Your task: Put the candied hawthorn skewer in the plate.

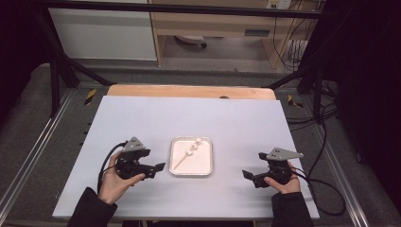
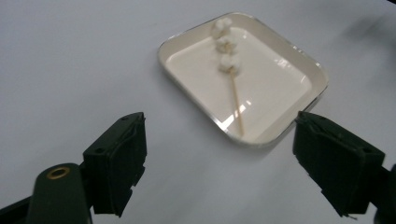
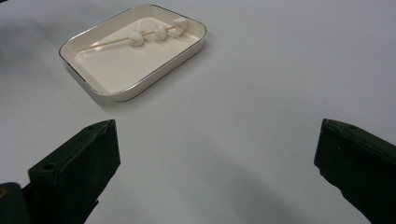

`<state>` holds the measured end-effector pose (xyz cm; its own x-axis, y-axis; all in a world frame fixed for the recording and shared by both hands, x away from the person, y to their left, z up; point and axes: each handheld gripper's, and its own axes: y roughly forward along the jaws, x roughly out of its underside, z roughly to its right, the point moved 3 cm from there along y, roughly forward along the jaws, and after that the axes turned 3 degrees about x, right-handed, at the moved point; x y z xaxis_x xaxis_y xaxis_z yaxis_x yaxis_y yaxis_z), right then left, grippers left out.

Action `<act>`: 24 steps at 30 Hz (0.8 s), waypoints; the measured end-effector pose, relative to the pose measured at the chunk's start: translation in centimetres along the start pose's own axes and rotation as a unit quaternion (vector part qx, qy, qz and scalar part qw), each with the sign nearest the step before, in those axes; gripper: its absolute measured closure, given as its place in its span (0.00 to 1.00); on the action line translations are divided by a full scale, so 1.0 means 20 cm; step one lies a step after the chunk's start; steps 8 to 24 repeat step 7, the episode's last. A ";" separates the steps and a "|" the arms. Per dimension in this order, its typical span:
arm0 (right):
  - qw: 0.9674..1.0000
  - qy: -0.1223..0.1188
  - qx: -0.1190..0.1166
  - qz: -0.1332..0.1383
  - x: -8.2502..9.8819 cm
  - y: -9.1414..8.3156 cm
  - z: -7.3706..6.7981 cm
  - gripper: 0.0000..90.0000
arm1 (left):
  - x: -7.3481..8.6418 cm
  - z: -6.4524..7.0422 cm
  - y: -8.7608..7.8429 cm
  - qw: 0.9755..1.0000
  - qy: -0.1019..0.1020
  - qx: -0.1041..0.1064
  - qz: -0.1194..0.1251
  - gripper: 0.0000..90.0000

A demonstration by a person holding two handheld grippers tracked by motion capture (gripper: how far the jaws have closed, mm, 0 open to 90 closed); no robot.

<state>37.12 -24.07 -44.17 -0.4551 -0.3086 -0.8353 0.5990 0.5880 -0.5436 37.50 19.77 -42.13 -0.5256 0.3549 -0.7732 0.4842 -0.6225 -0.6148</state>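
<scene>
Two bare hands come from dark long sleeves. Each holds a black claw, the left claw and the right claw. Each claw has two thick, blocky black jaws with stepped edges, a grey three-cornered plate on top and a black cable looping behind. A brass-coloured ring sits on the left claw's arm.

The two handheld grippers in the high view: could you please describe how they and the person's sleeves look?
Both the left gripper and the right gripper are black, blocky units with two thick, ridged black jaws. Each carries a grey three-cornered plate on top and trails a black cable back toward the person. A brass-coloured ring sits on the left gripper's body. The person wears dark sleeves.
</scene>
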 end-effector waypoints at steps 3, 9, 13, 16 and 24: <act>1.000 0.002 0.002 -0.002 0.01 0.01 0.00 0.01 | 0.09 -0.07 -0.03 1.000 -0.005 -0.003 0.008 0.10; 1.000 0.004 0.002 -0.006 0.01 0.01 0.00 0.01 | 0.22 -0.12 -0.06 0.999 -0.012 -0.029 -0.007 0.08; 1.000 0.004 0.002 -0.006 0.01 0.01 0.00 0.01 | 0.22 -0.12 -0.06 0.999 -0.012 -0.029 -0.007 0.08; 1.000 0.004 0.002 -0.006 0.01 0.01 0.00 0.01 | 0.22 -0.12 -0.06 0.999 -0.012 -0.029 -0.007 0.08; 1.000 0.004 0.002 -0.006 0.01 0.01 0.00 0.01 | 0.22 -0.12 -0.06 0.999 -0.012 -0.029 -0.007 0.08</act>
